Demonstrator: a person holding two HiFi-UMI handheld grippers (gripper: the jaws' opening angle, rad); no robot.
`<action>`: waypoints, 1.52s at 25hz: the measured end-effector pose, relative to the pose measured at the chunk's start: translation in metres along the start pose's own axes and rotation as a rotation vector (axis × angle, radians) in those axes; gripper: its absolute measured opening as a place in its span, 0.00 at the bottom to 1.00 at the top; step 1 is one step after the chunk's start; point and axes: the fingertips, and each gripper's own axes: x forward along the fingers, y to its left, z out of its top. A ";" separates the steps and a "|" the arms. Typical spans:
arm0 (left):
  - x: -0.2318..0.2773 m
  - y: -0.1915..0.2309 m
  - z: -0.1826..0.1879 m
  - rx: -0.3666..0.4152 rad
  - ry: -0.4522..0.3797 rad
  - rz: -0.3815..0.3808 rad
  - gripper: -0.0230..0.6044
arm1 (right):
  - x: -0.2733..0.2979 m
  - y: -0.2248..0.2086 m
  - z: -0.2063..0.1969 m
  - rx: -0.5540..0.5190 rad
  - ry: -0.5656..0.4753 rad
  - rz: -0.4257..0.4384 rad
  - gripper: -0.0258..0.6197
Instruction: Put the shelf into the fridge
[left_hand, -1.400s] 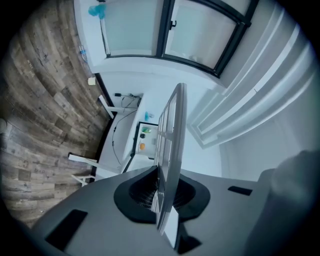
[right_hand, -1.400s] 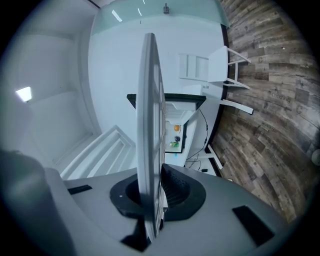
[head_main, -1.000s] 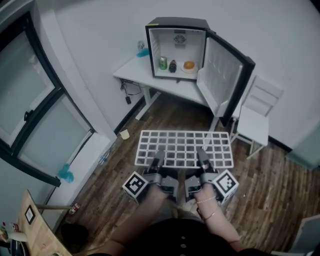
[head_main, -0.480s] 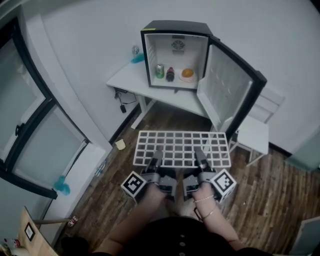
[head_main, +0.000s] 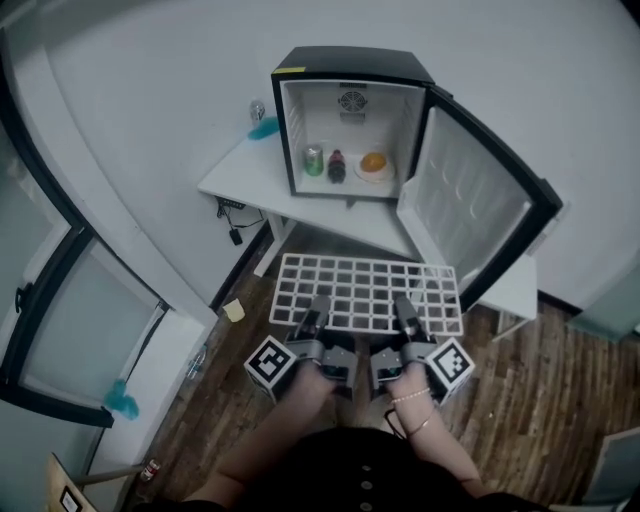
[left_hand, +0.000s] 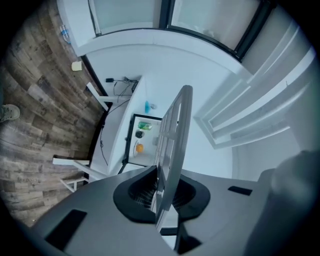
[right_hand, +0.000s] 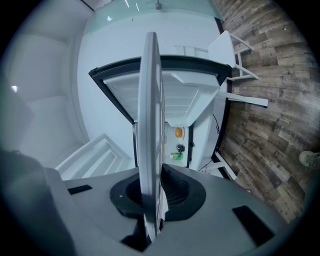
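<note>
A white grid shelf (head_main: 368, 293) is held flat in front of me, both grippers clamped on its near edge. My left gripper (head_main: 314, 322) grips the left part, my right gripper (head_main: 406, 320) the right part. In the left gripper view the shelf (left_hand: 172, 145) runs edge-on between the left gripper (left_hand: 161, 192) pads. The right gripper view shows the shelf (right_hand: 150, 125) pinched in the right gripper (right_hand: 152, 195). Ahead stands a small black fridge (head_main: 350, 120) on a white table (head_main: 250, 175), its door (head_main: 480, 205) swung open to the right. Inside sit a green can (head_main: 313, 160), a dark bottle (head_main: 336, 165) and an orange (head_main: 373, 161).
A white chair (head_main: 515, 290) stands behind the fridge door. A tall window (head_main: 60, 300) fills the left wall, with a blue object (head_main: 120, 402) by its sill. A blue item (head_main: 263, 128) sits on the table beside the fridge. The floor (head_main: 540, 390) is dark wood planks.
The fridge has come closer and shifted lower in the head view as I walk toward it. The shelf stays gripped by both grippers, unchanged.
</note>
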 end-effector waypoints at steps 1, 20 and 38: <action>0.009 0.000 0.006 0.004 0.006 0.001 0.09 | 0.010 0.000 0.000 0.006 -0.006 -0.001 0.09; 0.115 -0.009 0.079 0.036 0.028 -0.009 0.09 | 0.133 0.018 -0.008 -0.080 -0.108 0.004 0.09; 0.180 0.011 0.099 0.035 -0.019 0.017 0.09 | 0.202 -0.005 0.013 -0.052 -0.076 -0.013 0.09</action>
